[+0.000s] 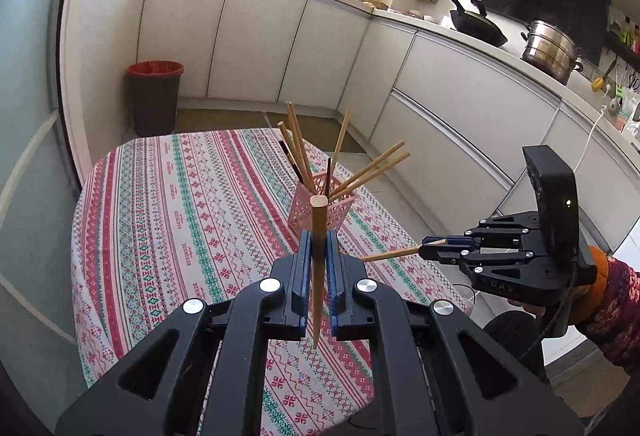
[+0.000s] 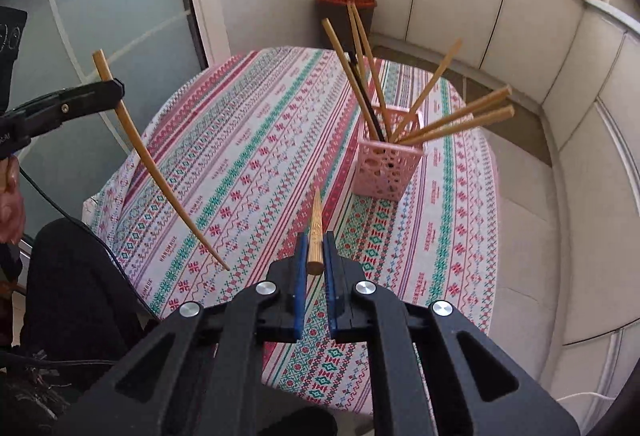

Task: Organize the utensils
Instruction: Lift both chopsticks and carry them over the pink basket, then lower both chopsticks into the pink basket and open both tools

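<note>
The left hand-held gripper (image 1: 319, 256) has its blue-padded jaws pressed against a long tan wooden chopstick (image 1: 318, 268), which stands nearly upright between them, its squared butt end up and its thin tip hanging below the jaws. From the right wrist view the same stick (image 2: 156, 171) slants down from the left hand-held gripper (image 2: 116, 87) toward the cloth, its tip above the fabric — whether it touches cannot be told.

The right hand-held gripper (image 2: 316, 252) is likewise clamped on a second tan wooden chopstick (image 2: 316, 232), pinched near its thick end, with the tapered end pointing forward over the worktop. In the left wrist view this right hand-held gripper (image 1: 430, 250) shows at the right edge, held by a hand (image 1: 532, 306) in a patterned sleeve, the stick (image 1: 388, 254) poking out leftward.

Both hover over an oval worktop covered with a white cloth patterned in red and green bands (image 1: 180, 215). On its far right part stands a pink perforated plastic holder (image 2: 386, 165) — several tan chopsticks and a dark one (image 2: 440, 119) lean out of it in a fan. Past the worktop's far end stands a dark bin with a red liner (image 1: 154, 95) by white cabinets.
</note>
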Tool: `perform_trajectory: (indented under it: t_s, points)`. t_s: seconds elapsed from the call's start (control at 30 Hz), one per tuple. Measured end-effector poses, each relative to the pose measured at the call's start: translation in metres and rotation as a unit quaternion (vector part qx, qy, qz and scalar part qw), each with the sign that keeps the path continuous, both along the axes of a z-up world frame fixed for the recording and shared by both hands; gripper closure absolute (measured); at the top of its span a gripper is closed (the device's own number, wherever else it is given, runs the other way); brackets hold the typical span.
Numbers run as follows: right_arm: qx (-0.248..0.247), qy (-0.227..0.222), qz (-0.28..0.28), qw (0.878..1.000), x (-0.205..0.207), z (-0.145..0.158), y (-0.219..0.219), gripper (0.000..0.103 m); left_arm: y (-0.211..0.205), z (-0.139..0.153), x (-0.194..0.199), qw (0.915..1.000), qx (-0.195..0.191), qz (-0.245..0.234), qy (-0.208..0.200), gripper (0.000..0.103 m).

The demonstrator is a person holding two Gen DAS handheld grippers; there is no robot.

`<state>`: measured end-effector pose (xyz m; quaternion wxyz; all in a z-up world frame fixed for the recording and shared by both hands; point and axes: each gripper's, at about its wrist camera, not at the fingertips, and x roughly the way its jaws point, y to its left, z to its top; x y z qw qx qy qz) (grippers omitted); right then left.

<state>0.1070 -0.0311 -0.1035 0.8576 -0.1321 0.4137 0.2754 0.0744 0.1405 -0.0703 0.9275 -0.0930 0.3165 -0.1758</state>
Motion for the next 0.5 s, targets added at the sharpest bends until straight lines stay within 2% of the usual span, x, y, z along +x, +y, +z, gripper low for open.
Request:
perform_trajectory:
  t_s: [0.13, 0.23, 0.4, 0.5]
  points:
    - [0.010, -0.027, -0.006, 1.000, 0.001, 0.030, -0.005, 0.095, -0.004, 0.019, -0.002, 0.9998, -0.001, 0.002, -0.019, 0.096]
    - [0.026, -0.032, -0.013, 0.999, 0.002, 0.046, -0.013, 0.095, -0.012, 0.035, 0.000, 0.9994, 0.008, -0.001, -0.033, 0.096]
    - [0.047, -0.043, -0.018, 0.998, -0.002, 0.076, -0.025, 0.095, -0.022, 0.061, 0.006, 0.9988, 0.003, -0.006, -0.049, 0.096]
    - [0.083, -0.052, -0.030, 0.995, 0.002, 0.100, -0.035, 0.095, -0.029, 0.079, 0.012, 0.9982, -0.003, -0.010, -0.059, 0.096]
